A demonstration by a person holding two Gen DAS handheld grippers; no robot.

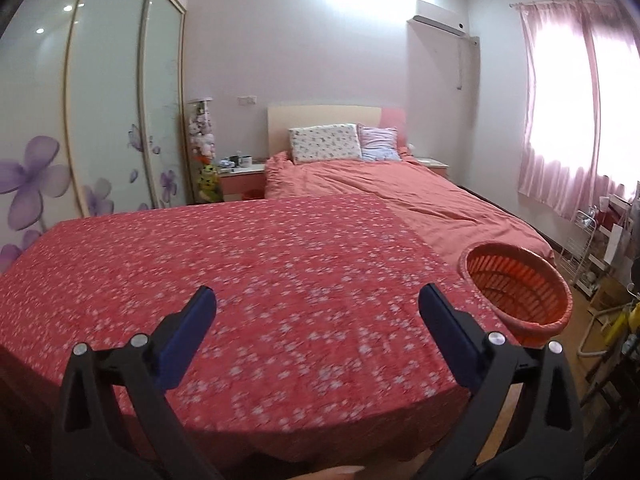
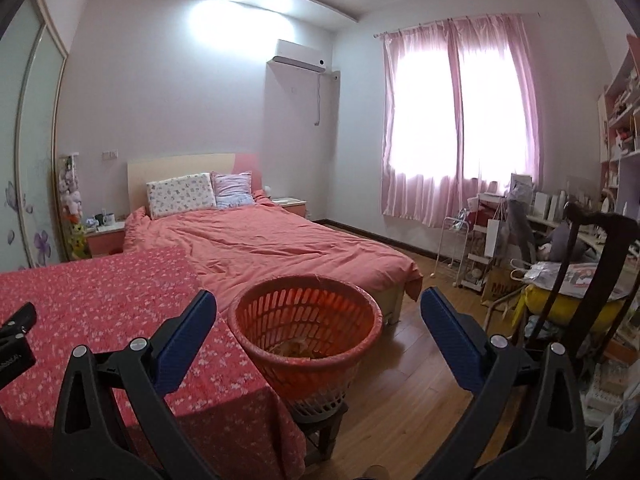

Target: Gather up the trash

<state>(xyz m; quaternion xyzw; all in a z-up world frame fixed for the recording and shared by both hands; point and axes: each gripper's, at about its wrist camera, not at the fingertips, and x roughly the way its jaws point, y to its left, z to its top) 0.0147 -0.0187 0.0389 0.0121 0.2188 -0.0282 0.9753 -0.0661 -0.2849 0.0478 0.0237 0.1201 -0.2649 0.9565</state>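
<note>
Both claws empty, trash binned.
Left gripper point(image 1: 316, 304) and right gripper point(image 2: 318, 310) gape wide; orange slatted plastic basket point(image 2: 306, 332) holds scraps right of the floral-clothed table point(image 1: 240, 264).

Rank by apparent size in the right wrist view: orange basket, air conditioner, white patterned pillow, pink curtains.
1. pink curtains
2. orange basket, though it sits closest to the camera, which inflates it
3. white patterned pillow and air conditioner look about alike; both are far off, so I would not rank them.

Floral tablecloth point(image 1: 260, 260), pink bed point(image 2: 280, 248), curtains point(image 2: 452, 120)
</note>
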